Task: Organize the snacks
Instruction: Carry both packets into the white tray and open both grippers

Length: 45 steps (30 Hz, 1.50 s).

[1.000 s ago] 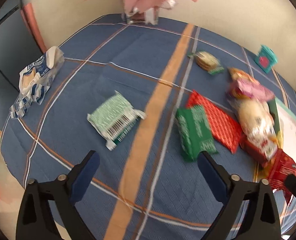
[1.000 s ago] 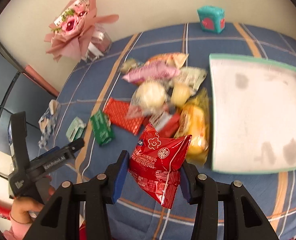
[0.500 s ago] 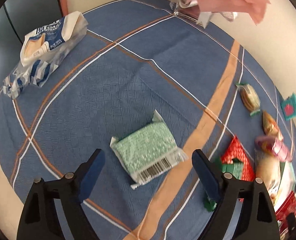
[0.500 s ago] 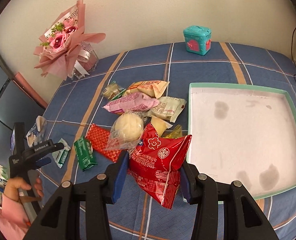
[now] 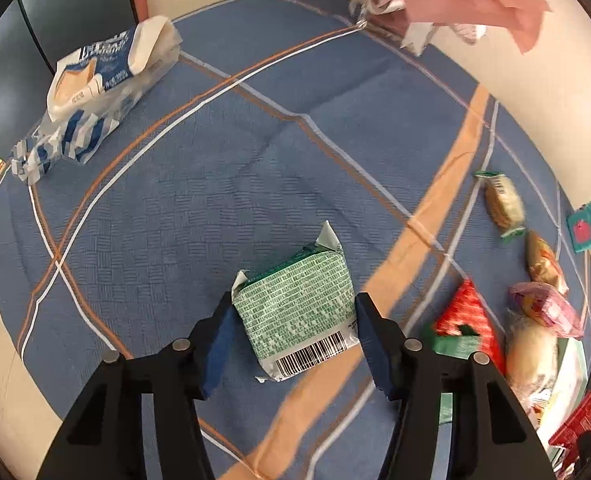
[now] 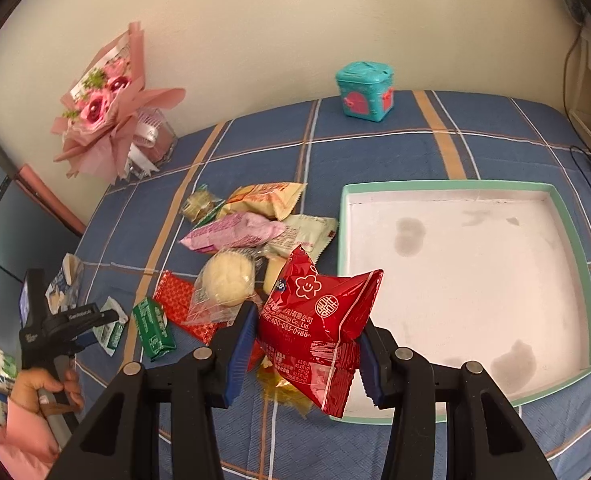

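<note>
A green-and-white snack packet [image 5: 299, 312] lies barcode-up on the blue plaid cloth. My left gripper [image 5: 295, 340] points down over it, its jaws closing with the packet between them. Both pads touch the packet's sides. In the right wrist view that left gripper [image 6: 95, 320] sits at the far left, held by a person's hand [image 6: 43, 384]. My right gripper [image 6: 303, 344] is shut on a shiny red snack bag [image 6: 319, 320], held above the cloth beside the near left corner of the mint-rimmed white tray [image 6: 447, 186].
A heap of snacks lies left of the tray: a pink packet [image 6: 235, 232], a wrapped bun [image 6: 227, 284], a green box [image 6: 153, 328], a flat red packet [image 6: 175, 300]. A blue-white bag [image 5: 103, 80] lies far left. A bouquet [image 6: 107, 108] and a teal box [image 6: 365, 94] stand by the wall.
My left gripper swung over the green-and-white packet, sank, and drew its jaws in from wide to the packet's sides. My right gripper rose a little with the red bag.
</note>
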{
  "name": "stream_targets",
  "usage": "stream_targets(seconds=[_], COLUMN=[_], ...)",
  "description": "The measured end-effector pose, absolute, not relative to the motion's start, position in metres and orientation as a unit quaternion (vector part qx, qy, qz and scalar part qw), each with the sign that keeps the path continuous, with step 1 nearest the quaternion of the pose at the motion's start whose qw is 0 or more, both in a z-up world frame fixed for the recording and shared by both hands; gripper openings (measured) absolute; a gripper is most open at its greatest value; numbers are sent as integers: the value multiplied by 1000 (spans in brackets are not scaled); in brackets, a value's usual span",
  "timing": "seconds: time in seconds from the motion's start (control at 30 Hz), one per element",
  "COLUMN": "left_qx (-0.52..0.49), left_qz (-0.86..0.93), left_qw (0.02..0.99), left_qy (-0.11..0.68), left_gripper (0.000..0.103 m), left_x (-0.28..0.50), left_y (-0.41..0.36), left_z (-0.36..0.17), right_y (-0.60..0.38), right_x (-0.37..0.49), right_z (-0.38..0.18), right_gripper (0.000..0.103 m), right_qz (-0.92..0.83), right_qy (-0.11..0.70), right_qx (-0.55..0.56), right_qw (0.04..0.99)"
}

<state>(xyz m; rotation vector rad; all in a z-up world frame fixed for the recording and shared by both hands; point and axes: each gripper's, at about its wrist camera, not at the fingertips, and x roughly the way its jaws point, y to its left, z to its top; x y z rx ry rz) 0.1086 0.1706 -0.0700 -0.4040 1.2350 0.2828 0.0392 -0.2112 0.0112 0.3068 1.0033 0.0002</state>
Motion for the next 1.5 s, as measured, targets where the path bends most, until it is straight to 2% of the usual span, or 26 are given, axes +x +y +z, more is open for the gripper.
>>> stream_targets(seconds=[0.2,0.47,0.73,1.07,1.17,1.23,1.27,1.47,1.5], left_qx=[-163,-101,-23,28,34,34,33,46,44], left_qz=[94,-34,-129,-171,-170,-166,-164,-130,-127], left_qw=[812,829,819,808,807,808,810,832,834], left_qy=[553,549,559,563,565,564,562,538,535], left_gripper=[60,60,60,61,62,63,64,85,87], left_x=[108,121,119,138,140,138,136,123,121], left_y=[120,-33,-163,-244,-249,-245,-242,-219,-215], left_z=[-35,1,-2,-34,-39,-40,-38,-20,-18], right_y=[-249,-321,-369,-402,-405,-405,-405,-395,-394], right_x=[40,44,54,72,74,73,72,61,58], right_z=[10,1,-13,-31,-37,-38,-38,-25,-23], right_gripper=[49,49,49,51,58,70,73,91,99], right_qz=[-46,-123,-159,-179,-180,-182,-184,-185,-187], right_qy=[477,469,460,471,481,485,486,485,485], right_qx=[171,213,246,245,243,243,242,215,211], right_qw=[861,848,838,829,823,820,819,827,828])
